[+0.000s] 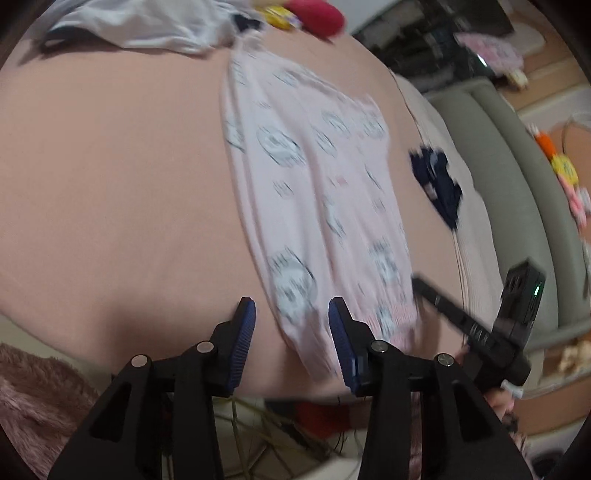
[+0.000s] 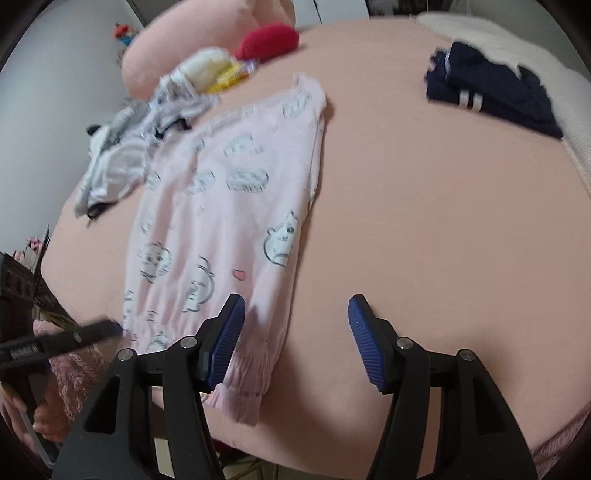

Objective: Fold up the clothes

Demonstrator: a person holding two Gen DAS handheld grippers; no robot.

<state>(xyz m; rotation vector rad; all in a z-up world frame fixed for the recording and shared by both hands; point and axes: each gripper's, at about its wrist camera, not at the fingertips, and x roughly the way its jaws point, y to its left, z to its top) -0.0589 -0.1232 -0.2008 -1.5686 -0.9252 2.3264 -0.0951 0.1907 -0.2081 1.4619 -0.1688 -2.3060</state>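
Observation:
A pale pink garment [image 1: 314, 192] [image 2: 229, 221] printed with cartoon animals lies folded lengthwise and flat on the pink bed sheet [image 1: 110, 184] [image 2: 424, 221]. Its gathered elastic end [image 2: 240, 373] is nearest me. My left gripper [image 1: 291, 325] hovers open over that end's left corner, cloth showing between the blue pads without being pinched. My right gripper [image 2: 295, 325] is open too. Its left fingertip [image 2: 231, 325] is over the garment's right edge and its right fingertip is over bare sheet. Each gripper also shows at the side of the other's view, the right gripper [image 1: 436, 295] and the left gripper [image 2: 92, 330].
A folded navy garment with white stripes [image 1: 437, 184] [image 2: 491, 92] lies at the bed's far right. A heap of white and grey clothes [image 1: 147, 22] [image 2: 122, 147] sits beyond the pink garment, with a red plush [image 2: 267, 38] and a pink pillow [image 2: 166, 48]. A fuzzy pink blanket [image 1: 33, 387] hangs at the near edge.

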